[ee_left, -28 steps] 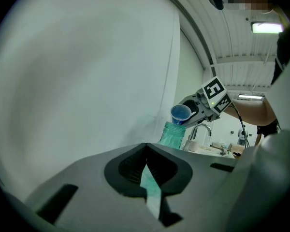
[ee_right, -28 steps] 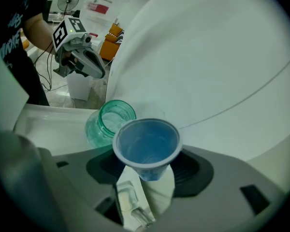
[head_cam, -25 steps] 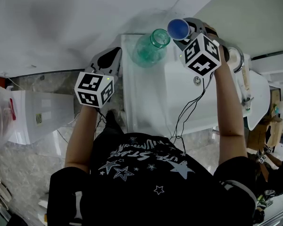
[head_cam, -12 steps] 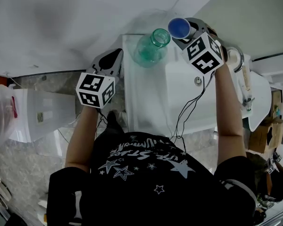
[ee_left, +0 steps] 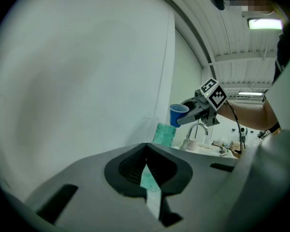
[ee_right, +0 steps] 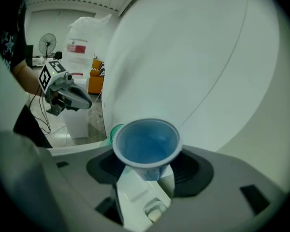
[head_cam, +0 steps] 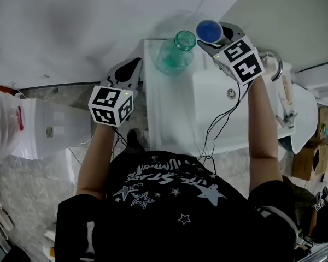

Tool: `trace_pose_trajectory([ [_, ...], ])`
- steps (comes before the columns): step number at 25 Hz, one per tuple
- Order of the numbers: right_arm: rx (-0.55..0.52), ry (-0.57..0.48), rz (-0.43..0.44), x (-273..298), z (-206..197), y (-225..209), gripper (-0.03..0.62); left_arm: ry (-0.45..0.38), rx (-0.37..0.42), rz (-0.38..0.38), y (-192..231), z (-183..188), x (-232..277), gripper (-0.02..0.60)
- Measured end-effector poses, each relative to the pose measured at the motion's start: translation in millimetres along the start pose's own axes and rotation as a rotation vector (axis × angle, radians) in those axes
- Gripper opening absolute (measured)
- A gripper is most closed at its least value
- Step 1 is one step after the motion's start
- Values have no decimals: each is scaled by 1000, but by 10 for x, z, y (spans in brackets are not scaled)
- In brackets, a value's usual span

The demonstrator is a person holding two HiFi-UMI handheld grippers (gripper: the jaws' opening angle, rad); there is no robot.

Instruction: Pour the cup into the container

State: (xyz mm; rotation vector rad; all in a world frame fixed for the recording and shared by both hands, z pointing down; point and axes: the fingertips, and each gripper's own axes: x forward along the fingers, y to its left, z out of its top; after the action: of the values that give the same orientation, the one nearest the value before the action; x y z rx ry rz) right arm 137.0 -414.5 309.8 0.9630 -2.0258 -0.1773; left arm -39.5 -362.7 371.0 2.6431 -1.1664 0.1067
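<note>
The right tool (head_cam: 216,38) is clamped on a small blue plastic cup (head_cam: 209,31), its jaws gripping the cup's lower wall so the rim stays free as a pouring lip. The cup hangs in the air, just beside and a little above the open mouth of the green translucent wide-necked jar (head_cam: 174,58). From the left gripper view it is close to upright, so I judge that pouring has not begun. That position makes sense: a small tip toward the jar would send the contents straight into the neck instead of onto the white surface (head_cam: 169,119). The right gripper view looks down into the cup, but everything inside reads as the same blue, so I cannot tell how full it is.

The jar stands upright near the back corner of the surface, close to the wall, with nothing holding it. The left tool (head_cam: 132,67) waits off the surface's left edge, well apart from the jar. Its jaws are brought together with nothing between them, and only a sliver of the jar shows past them. It seems to be kept aside so that it does not crowd the pour, though it is also too far away to steady the jar if the cup bumps the neck. A sink with a chrome tap (head_cam: 273,59) lies to the right, behind the pouring arm.
</note>
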Motion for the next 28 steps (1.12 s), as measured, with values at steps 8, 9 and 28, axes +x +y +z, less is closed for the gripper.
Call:
trace_pose_trajectory([
  [8,138,-126,45,-239,-45,196,278,3,14,22,-168,-18,-205,11],
  [9,151,-143,56,-265,-50,245,278,4,15,24,-189,-28,-231,11],
  [28,243,-286,260,-1021,-667,1403,279,50,10,76,-1158,-476,-651,11],
])
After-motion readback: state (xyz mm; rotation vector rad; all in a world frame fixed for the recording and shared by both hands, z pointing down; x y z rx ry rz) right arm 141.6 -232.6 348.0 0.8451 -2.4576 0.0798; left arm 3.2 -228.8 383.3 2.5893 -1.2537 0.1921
